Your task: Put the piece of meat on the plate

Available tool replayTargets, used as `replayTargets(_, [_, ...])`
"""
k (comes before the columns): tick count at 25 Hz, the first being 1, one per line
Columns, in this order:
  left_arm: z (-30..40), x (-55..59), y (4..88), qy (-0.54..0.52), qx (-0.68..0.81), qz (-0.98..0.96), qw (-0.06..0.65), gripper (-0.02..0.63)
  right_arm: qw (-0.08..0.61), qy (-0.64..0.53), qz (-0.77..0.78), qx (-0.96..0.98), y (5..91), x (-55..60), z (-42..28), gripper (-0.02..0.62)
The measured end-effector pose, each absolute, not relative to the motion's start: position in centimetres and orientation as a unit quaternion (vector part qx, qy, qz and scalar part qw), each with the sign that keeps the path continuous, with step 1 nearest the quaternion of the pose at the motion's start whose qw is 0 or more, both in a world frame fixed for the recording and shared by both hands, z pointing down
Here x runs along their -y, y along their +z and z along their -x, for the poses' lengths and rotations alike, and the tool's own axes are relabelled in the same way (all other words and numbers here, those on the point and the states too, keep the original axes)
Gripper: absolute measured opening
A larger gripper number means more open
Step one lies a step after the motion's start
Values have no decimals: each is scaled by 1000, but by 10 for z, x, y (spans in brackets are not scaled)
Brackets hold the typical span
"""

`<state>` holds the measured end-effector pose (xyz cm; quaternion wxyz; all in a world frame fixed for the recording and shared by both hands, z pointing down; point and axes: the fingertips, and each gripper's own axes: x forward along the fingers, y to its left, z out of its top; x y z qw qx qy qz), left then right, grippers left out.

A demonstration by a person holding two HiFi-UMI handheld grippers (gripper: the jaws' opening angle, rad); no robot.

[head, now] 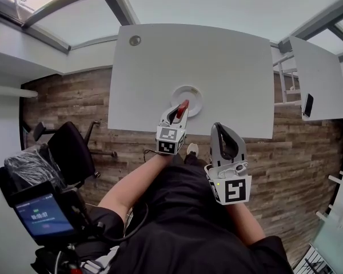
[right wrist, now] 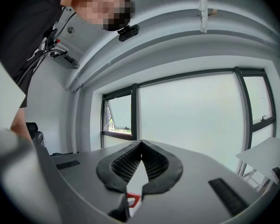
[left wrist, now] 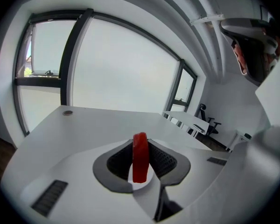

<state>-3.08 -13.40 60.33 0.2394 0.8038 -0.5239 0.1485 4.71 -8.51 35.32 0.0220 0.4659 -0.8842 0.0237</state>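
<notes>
The left gripper (head: 180,114) is pinching the piece of meat (head: 183,105) between its two jaws; the meat is red and thin, and it stands up on its edge with its top poking out past the tips; the jaws press on both of its flat sides

The meat is not on the plate (head: 190,88) yet; from the head view it hangs over the side of the plate that is near the person; the plate is white and round and sits on the white table (head: 206,56); I cannot tell how high the meat is above it

The right gripper (right wrist: 141,146) has its jaws pressed together at the tips, with nothing between them; it waits off to the side, away from the plate

I think the job now is to set the meat down; to do it well, the left gripper should move a bit more over the middle of the plate and go down slowly until the meat is touching or almost touching; then the jaws should spread gently, so the meat does not drop or bounce off; the meat may tip over flat, and that is fine; the gripper should then lift away without bumping the plate
</notes>
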Motion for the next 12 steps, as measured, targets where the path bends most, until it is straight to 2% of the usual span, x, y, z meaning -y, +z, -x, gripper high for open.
replayTargets(12, [30,141,633,178,511,-804,247,97,34,32,-474,879,360,87,-48,5])
